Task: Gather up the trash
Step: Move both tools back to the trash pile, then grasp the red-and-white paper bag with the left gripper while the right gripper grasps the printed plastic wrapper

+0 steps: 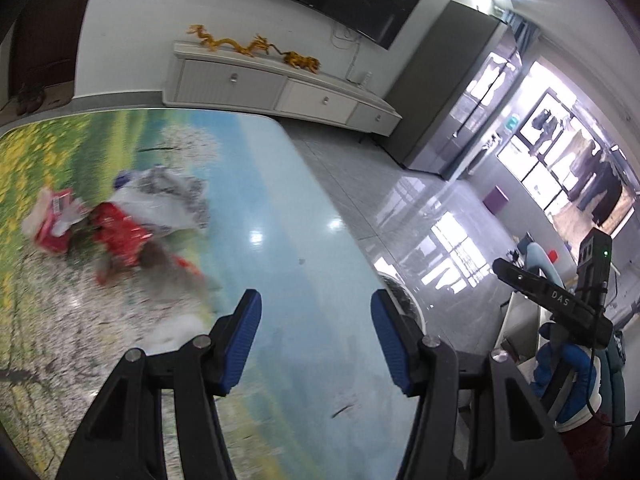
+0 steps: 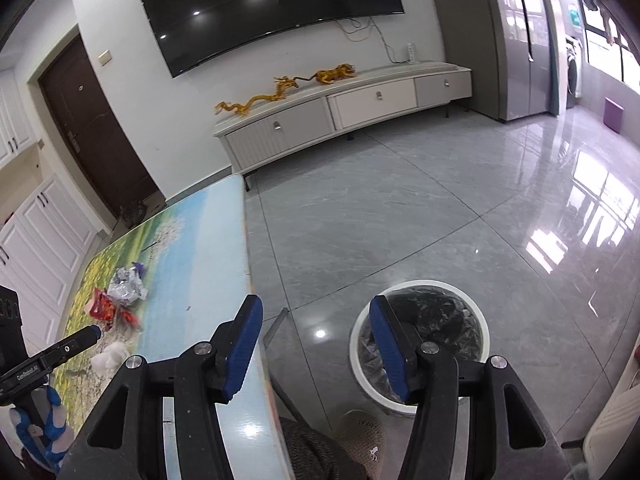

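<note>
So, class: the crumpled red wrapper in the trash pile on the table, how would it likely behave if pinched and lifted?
The red wrapper looks thin and crinkled, so it is probably floppy and very light. Its glossy surface suggests it may slip between pads. It lies tangled with the silver wrapper, so neighbouring scraps might drag along.

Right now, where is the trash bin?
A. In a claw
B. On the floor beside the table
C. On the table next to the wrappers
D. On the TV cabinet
B: the right wrist view shows the white bin, lined with a black bag, standing on the grey floor just off the edge of the table, while the wrappers lie up on the table.
</note>
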